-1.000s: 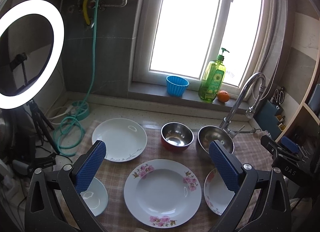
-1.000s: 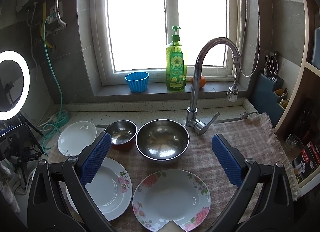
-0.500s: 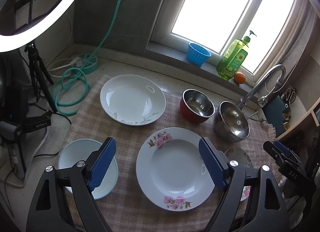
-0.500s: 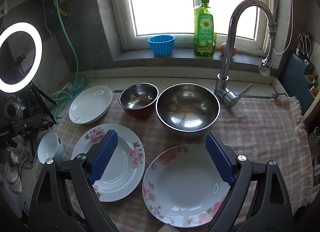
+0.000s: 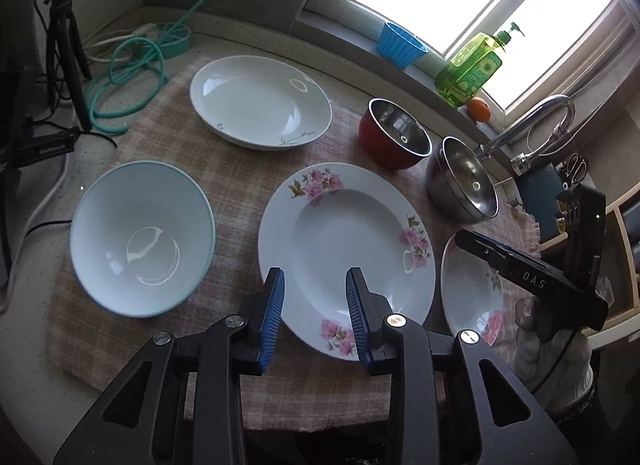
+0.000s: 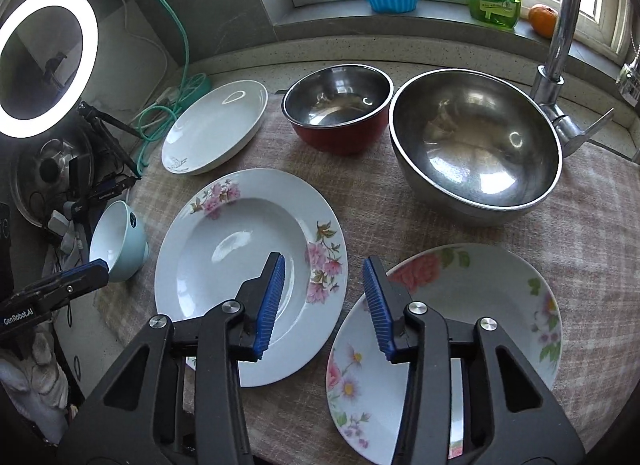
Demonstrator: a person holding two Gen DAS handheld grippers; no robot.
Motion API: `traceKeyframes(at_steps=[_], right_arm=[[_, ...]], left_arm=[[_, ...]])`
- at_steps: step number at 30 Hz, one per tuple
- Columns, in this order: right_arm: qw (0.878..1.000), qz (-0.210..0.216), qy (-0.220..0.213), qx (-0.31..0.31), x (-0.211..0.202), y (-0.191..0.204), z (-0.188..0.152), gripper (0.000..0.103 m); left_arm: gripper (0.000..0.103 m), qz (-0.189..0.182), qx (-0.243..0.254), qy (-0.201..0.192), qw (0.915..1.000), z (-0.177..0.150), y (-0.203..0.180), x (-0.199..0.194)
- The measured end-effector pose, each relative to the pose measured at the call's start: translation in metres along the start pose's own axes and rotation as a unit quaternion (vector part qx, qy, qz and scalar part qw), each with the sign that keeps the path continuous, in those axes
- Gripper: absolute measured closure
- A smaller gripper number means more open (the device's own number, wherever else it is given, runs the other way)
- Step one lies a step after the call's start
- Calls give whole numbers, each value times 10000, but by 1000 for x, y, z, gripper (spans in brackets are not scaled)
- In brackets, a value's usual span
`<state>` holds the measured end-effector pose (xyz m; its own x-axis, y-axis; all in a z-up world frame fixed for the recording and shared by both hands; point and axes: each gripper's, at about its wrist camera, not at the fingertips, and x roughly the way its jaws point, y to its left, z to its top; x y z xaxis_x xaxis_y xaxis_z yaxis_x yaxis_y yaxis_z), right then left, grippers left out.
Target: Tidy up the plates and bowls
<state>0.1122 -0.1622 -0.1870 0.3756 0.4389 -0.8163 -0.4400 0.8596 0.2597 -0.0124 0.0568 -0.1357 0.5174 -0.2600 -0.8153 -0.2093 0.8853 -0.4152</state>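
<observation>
Nearest the left wrist camera, the left gripper (image 5: 315, 296) hangs over the near rim of the pink-flowered plate (image 5: 346, 257), its jaws just narrowed to a small gap, gripping nothing. Over the checked cloth (image 6: 400, 205), the right gripper (image 6: 324, 293) has likewise been closing, half-open and empty, between that plate and the multicolour-flowered plate (image 6: 472, 325). Beyond stand the pale blue bowl (image 5: 142, 237), white plate (image 5: 260, 103), red bowl (image 6: 338, 109) and steel bowl (image 6: 476, 141).

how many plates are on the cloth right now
3: a plain white plate at the back left, a pink-flowered plate in the middle, and a floral plate at the front right. None looks hidden.
</observation>
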Motion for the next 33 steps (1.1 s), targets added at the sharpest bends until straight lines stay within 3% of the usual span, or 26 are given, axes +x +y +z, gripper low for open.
traceKeyframes(at_steps=[5, 21, 26, 33], right_arm=[[9995, -34, 255, -195, 19, -3, 9, 69], [9961, 88, 791, -380, 62, -14, 26, 71], [9957, 220, 846, -309, 69, -16, 29, 71], [9935, 368, 983, -438, 77, -6, 29, 72]], left_arm=[[77, -25, -316, 237, 9992, -16, 9, 10], [81, -98, -1174, 373, 9923, -32, 35, 35], [81, -109, -1248, 350, 9915, -31, 40, 37], [89, -100, -1240, 374, 9915, -29, 42, 43]])
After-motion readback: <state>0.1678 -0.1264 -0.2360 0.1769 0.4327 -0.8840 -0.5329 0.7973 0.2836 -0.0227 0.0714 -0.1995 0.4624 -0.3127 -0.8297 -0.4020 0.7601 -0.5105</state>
